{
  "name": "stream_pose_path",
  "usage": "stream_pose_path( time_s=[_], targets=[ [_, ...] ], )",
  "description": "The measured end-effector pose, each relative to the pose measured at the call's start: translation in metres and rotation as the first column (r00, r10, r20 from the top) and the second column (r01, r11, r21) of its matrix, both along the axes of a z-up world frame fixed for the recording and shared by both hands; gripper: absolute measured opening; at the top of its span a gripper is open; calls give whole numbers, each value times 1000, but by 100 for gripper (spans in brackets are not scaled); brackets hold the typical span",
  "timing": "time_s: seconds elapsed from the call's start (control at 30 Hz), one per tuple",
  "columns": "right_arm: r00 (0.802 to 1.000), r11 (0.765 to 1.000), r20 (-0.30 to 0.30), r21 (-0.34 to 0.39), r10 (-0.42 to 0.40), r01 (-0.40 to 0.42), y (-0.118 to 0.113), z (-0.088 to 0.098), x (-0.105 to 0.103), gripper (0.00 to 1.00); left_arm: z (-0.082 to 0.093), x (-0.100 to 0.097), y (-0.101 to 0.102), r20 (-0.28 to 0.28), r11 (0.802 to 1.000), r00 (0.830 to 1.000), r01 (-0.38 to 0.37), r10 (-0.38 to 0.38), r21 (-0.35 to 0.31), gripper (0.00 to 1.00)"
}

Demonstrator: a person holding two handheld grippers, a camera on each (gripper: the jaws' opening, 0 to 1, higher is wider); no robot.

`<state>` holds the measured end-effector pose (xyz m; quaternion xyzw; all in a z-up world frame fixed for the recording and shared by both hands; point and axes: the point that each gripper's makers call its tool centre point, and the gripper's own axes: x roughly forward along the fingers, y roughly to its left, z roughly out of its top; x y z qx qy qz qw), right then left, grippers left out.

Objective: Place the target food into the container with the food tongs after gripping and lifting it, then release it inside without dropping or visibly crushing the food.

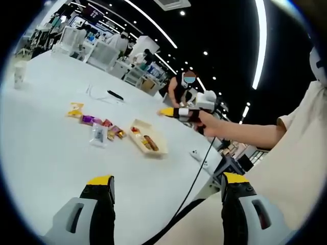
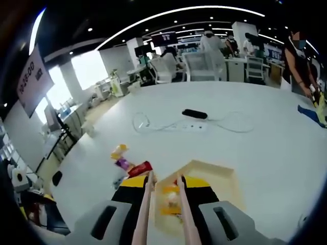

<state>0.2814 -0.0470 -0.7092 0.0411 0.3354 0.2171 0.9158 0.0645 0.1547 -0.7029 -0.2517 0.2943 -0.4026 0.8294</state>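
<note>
Gripping pink tongs point(image 2: 164, 214) over the container point(image 2: 214, 178), right gripper point(image 2: 166, 190); left gripper point(image 1: 166, 179) fingers wide.

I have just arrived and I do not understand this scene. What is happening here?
A person works at a white table with two handheld grippers. The right gripper holds food tongs above the container, with a yellow food piece between the tips. The left gripper hangs open. Snack packets lie beside the container.
</note>
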Motion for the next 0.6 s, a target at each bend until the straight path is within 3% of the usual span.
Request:
stream_pose_path(
  time_s=[0.5,0.6],
  targets=[
    [998,998,-7,-14,56,-56,24,-1,2,26,0,-2,7,2,1000,1000,-29,29,-5,86],
    [997,997,-6,-13,82,-82,37,-1,3,26,-1,-3,9,1,999,999,-39,39,-6,86]
  ],
)
